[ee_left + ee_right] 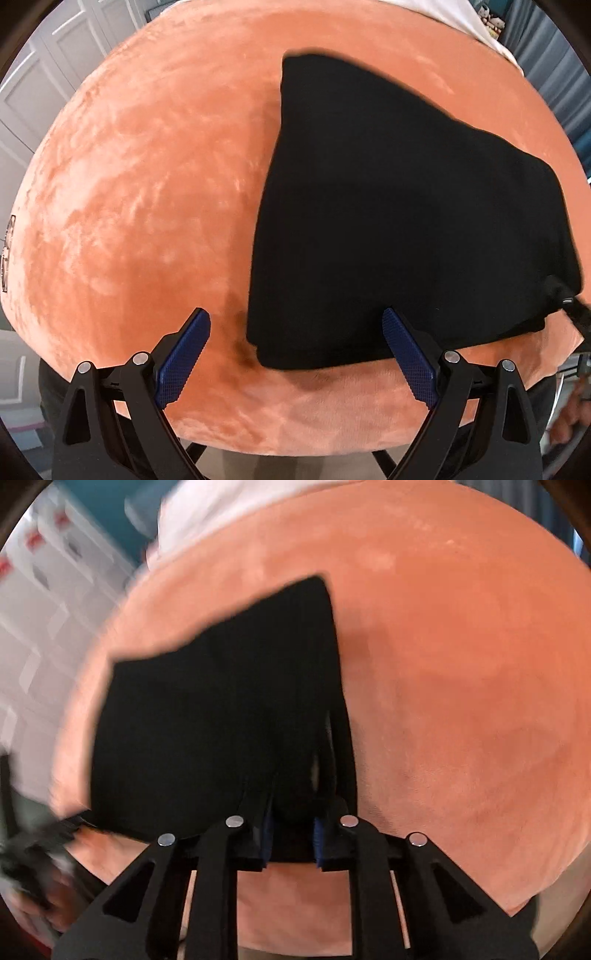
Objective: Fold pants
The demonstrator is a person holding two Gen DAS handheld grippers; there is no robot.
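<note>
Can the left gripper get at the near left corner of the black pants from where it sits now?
Probably yes: the left gripper is open, the pants corner lies between its fingers, nothing in between.
</note>
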